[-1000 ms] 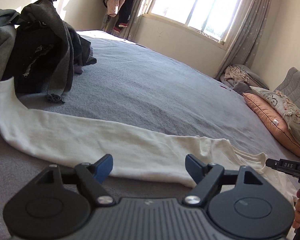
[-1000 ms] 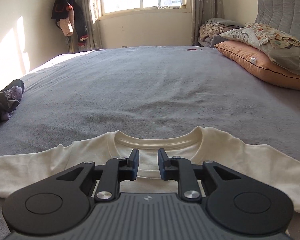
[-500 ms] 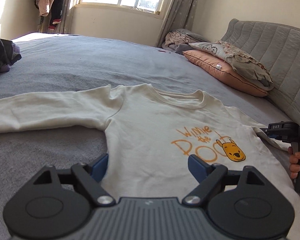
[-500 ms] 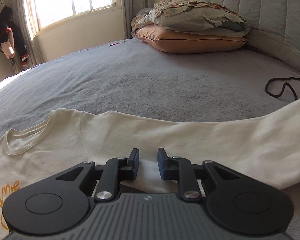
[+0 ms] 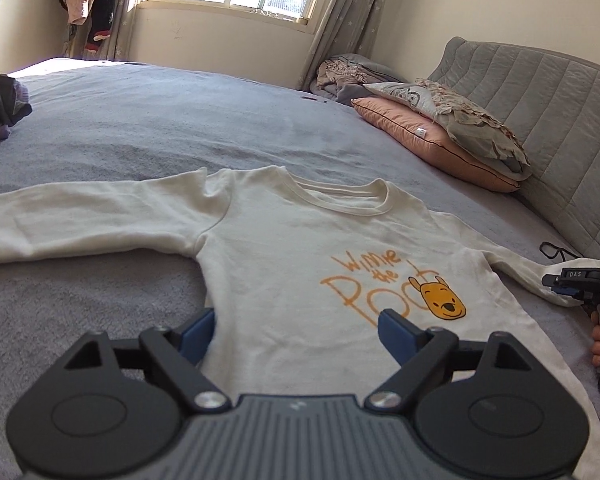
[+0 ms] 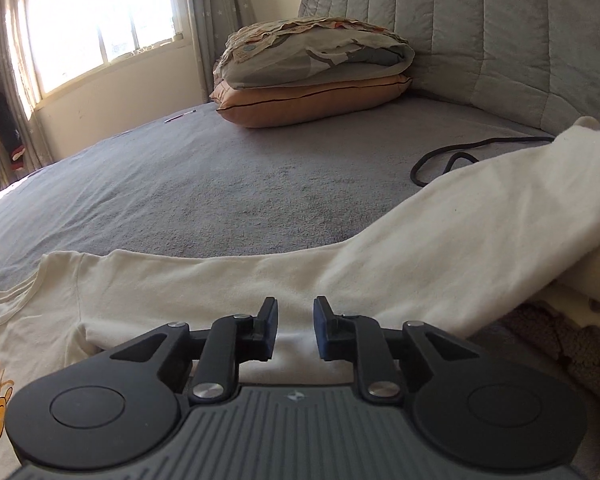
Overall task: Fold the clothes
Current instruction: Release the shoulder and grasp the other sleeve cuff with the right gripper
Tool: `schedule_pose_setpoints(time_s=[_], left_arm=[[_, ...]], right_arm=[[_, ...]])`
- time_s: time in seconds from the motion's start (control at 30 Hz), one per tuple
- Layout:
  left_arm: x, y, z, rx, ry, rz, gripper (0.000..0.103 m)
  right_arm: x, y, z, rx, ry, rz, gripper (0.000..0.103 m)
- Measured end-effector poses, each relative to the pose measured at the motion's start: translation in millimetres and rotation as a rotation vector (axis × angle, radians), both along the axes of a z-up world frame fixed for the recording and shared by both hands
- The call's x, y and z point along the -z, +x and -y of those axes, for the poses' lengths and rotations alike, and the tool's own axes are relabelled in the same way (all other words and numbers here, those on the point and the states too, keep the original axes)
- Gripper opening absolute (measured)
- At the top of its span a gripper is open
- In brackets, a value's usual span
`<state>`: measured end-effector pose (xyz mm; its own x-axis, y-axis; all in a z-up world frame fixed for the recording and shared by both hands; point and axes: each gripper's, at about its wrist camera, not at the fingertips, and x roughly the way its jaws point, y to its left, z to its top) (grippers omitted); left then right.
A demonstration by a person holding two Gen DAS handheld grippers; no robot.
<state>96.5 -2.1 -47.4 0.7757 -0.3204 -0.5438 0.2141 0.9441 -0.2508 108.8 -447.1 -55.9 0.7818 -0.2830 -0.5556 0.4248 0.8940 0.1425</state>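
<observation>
Cream shirt (image 5: 284,248) with orange lettering and a yellow bear face lies on a grey bed (image 5: 160,120). Orange pillow (image 5: 428,140); grey quilted headboard (image 5: 540,92); blue-padded black tongs (image 5: 296,332).

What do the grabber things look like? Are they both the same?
Nearly. The left gripper and right gripper each have a ribbed grey body, two round black discs, black linkage arms with silver screws, and blue pads on the fingers. Seen from the left camera, the right gripper carries a small "DAS" label.

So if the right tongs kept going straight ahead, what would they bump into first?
Probably the cream shirt's sleeve, lying right in front of the right tongs. Their height above the cloth is unclear; the grey bed lies beyond.
</observation>
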Motion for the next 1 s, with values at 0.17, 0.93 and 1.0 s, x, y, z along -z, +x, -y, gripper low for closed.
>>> schedule_pose_setpoints(time_s=[0.17, 0.93, 1.0], left_arm=[[5.0, -5.0, 4.8, 0.028, 0.071, -0.017, 0.09], [-29.4, -40.5, -33.5, 0.018, -0.055, -0.055, 0.092], [-29.1, -34.0, -35.2, 0.012, -0.061, -0.044, 0.092]], right_arm=[[2.6, -12.8, 17.4, 0.071, 0.073, 0.013, 0.019], [-17.4, -101.3, 41.7, 0.264, 0.293, 0.192, 0.043], [-16.7, -96.4, 43.0, 0.248, 0.294, 0.202, 0.043]])
